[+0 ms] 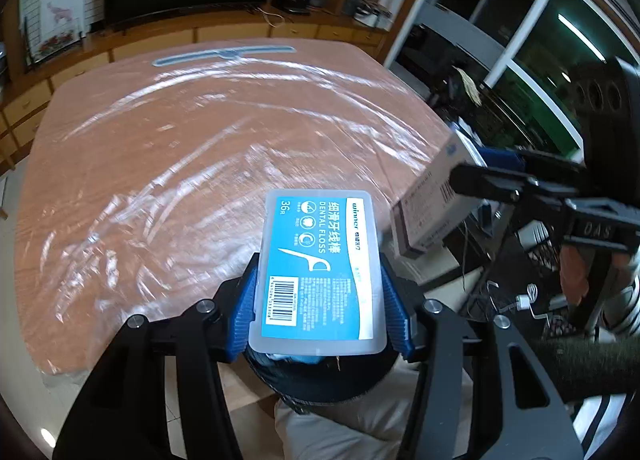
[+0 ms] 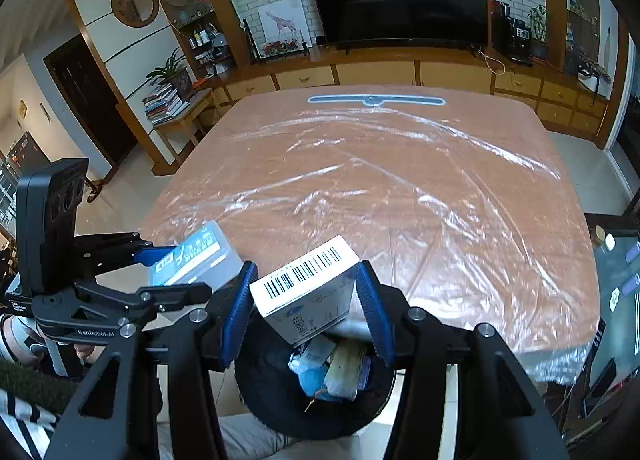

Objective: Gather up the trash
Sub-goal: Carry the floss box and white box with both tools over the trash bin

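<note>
Both grippers hang over the black bin (image 2: 280, 392) of trash, the left gripper (image 1: 320, 300) clamped on a floss case (image 1: 320, 268), the right gripper (image 2: 306, 308) on a white carton (image 2: 308, 288); releasing off-centre could drop either outside.

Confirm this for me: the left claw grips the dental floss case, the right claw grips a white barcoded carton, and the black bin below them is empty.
One thing is wrong: the black bin is not empty. The right wrist view shows trash inside, including something blue and pale wrappers. The rest stands: the left claw grips the dental floss case, and the right claw grips the white barcoded carton.
</note>
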Tool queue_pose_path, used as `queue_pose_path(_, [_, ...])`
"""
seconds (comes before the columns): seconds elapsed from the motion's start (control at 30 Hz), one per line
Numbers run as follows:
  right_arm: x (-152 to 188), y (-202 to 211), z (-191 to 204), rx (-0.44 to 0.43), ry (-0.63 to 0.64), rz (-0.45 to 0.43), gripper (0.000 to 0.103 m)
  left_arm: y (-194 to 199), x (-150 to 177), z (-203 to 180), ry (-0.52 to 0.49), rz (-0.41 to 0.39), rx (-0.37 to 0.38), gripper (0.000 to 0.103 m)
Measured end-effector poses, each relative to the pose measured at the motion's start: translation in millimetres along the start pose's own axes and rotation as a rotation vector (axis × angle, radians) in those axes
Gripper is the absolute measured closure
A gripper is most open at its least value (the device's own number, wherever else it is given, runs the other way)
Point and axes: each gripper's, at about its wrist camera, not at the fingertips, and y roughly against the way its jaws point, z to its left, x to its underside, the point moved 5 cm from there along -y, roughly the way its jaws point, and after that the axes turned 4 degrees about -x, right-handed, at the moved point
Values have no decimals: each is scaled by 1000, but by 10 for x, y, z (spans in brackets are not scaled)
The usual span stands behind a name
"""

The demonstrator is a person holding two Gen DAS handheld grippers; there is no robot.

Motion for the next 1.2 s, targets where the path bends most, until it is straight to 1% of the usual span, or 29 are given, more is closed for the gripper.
queue_pose_path(0.2, [227, 13, 50, 2, -11, 34, 53, -104, 261, -178, -49, 75, 39, 48])
queue_pose_path(0.37, [477, -154, 21, 12, -40, 90, 53, -353, 490, -229, -78, 150, 18, 48])
queue_pose_path(0.57, [747, -366, -67, 41, -58, 151, 53, -610, 709, -221, -117, 204, -33, 48])
queue_pose_path(0.7, [886, -503, -133, 52, -76, 184, 53, -762, 757, -208, -127, 216, -55, 48])
queue_pose_path(0.97, [1102, -757, -271, 60, -103, 212, 53, -1036, 832, -195, -153, 232, -109, 48])
queue_pose_path(1.2, [1231, -938, -345, 61, -97, 256, 53, -1187, 896, -187, -163, 247, -142, 48])
